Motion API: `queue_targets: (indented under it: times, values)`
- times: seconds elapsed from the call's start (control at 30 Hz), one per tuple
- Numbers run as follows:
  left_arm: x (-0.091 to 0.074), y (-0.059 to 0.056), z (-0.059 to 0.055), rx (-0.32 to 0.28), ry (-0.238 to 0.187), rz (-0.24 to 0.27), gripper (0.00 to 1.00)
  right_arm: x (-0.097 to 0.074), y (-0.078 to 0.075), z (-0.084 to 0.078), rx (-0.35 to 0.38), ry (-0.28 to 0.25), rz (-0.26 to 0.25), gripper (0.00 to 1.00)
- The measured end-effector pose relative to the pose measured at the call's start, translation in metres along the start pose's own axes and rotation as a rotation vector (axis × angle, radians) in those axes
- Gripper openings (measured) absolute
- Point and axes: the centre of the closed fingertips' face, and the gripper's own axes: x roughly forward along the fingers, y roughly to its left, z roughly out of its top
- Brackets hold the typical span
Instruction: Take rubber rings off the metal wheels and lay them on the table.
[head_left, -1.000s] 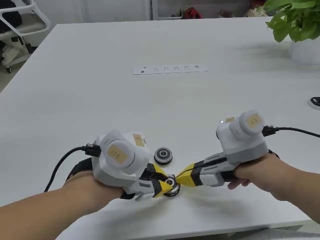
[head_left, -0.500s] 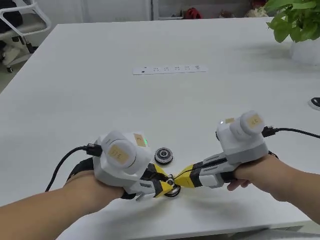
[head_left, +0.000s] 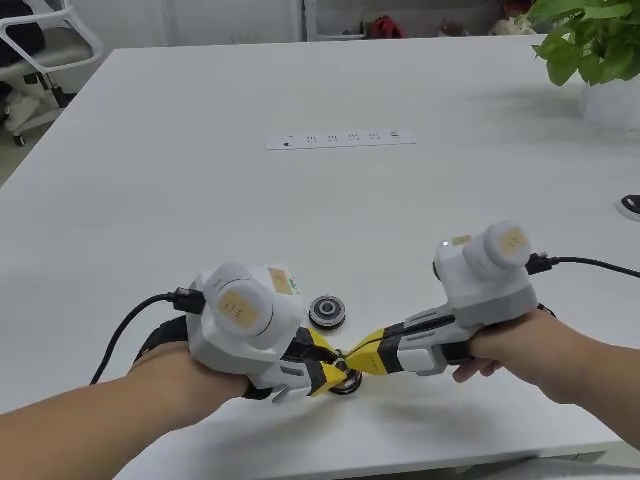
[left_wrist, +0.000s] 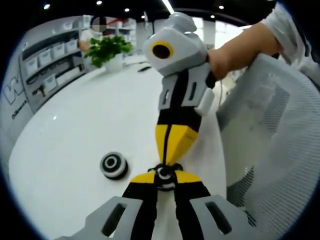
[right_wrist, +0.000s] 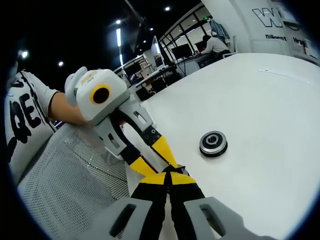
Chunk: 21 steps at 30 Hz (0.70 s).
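Head view: left gripper (head_left: 330, 368) clamps a metal wheel (head_left: 346, 382) low over the table (head_left: 300, 200), right gripper (head_left: 358, 357) meeting it from 3 o'clock; left gripper view: right's jaws, entering from 12, look pinched on the rubber ring (left_wrist: 163, 166); right gripper view: spare wheel (right_wrist: 213, 144) at 2 o'clock

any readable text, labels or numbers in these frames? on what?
"W": big letter on the wall, cut off; the line under it is blurred.
Shirt: large letters, partly cut off, not readable whole.
Yellow sticker on the left gripper, another on the right gripper: print too small.
Power strip: markings too small.
Metal wheel: no legible marking.
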Motion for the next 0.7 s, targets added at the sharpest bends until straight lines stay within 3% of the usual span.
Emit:
queue_targets:
  times: [0.2,0.7]
  values:
    - [0.0,0.0,0.0,0.0,-0.001,0.0,0.12,0.0,0.006,0.005,0.015,-0.024,0.03,0.0]
    - [0.0,0.0,0.001,0.018,-0.01,-0.002,0.13,-0.005,-0.013,-0.005,0.035,0.002,-0.046,0.0]
